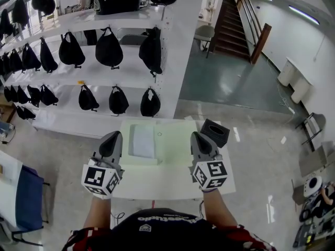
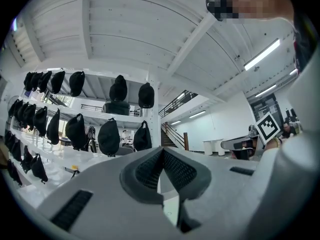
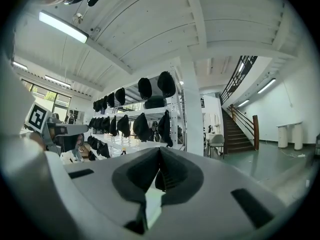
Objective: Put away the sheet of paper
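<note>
the left gripper point(image 1: 112, 139) hangs over the near left part of the table point(image 1: 172, 184). its two jaws are pressed together and there is nothing in them. the sheet of paper point(image 1: 141, 140) lies flat just past its tip and a little to the right. it rests on a pale green patch point(image 1: 178, 145) that may be a mat or a folder; i cannot tell which. the right gripper point(image 1: 201, 140) hangs over the right part of the table, apart from the paper. its jaws are also together and empty. a black box point(image 1: 215, 133) stands just beyond it.

here is what i think could go wrong. paper is thin and flat, so closed jaws cannot take it; they must open first. if a jaw pushes down on the middle, the sheet may slide or crumple and not lift. going for an edge looks safer. if only one side comes up, the sheet may bend and flop. a hard pinch could leave a crease. the right gripper is close to the black box, so a quick swing could knock it.

the table is small, white and looks smooth, so a pushed sheet could slip off the far edge.

around it, a blue chair point(image 1: 29, 197) stands at the left. behind the table are white shelves point(image 1: 63, 22) full of black bags point(image 1: 109, 48). the floor point(image 1: 246, 82) is shiny. further right are a grey chair point(image 1: 205, 34) and brown stairs point(image 1: 235, 20).
</note>
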`<state>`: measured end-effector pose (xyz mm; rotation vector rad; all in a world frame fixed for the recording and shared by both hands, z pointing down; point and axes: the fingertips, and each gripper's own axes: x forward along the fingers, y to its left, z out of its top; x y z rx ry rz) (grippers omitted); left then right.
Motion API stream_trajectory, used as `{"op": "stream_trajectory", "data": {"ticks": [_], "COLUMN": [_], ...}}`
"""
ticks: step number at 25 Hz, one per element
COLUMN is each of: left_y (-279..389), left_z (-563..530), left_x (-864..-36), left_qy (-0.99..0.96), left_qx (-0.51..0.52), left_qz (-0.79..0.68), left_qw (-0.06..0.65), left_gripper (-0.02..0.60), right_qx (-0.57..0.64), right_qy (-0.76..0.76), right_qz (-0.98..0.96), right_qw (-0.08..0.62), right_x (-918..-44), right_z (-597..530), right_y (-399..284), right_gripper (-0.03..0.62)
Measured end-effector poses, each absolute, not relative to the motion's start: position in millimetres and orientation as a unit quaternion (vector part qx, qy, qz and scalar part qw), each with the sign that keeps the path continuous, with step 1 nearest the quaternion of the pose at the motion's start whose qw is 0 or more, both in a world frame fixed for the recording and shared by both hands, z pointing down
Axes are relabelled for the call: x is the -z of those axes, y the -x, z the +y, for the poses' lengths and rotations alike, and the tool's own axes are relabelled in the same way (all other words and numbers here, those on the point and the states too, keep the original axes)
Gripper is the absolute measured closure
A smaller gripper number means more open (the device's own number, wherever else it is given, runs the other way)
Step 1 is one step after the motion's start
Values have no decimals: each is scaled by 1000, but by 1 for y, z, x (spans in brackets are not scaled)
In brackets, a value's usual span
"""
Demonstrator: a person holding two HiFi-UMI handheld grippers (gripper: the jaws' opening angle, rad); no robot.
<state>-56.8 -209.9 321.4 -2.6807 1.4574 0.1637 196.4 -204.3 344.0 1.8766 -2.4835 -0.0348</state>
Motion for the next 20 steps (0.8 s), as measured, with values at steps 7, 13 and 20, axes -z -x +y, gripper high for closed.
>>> {"op": "stream_trajectory", "data": {"ticks": [7,13,20], "left_y": [61,61,59], "left_z": [-211,-210,-209], "left_x": [-322,-323,-322], "left_qy": [874,875,875], "left_qx": [-52,-53,-53], "left_qz": [481,480,480], "left_qw": [42,40,41], "left_gripper": [578,578,578], "right_qx": [9,10,8], "right_qy": [-605,-602,-600], "right_qz": [-796,-798,-799], "right_qw": [20,25,23], "right_x": [-348,-350,-350], "right_z": [-207,-208,-208], "right_y": [-198,-195,-195], "right_gripper": [592,592,592]}}
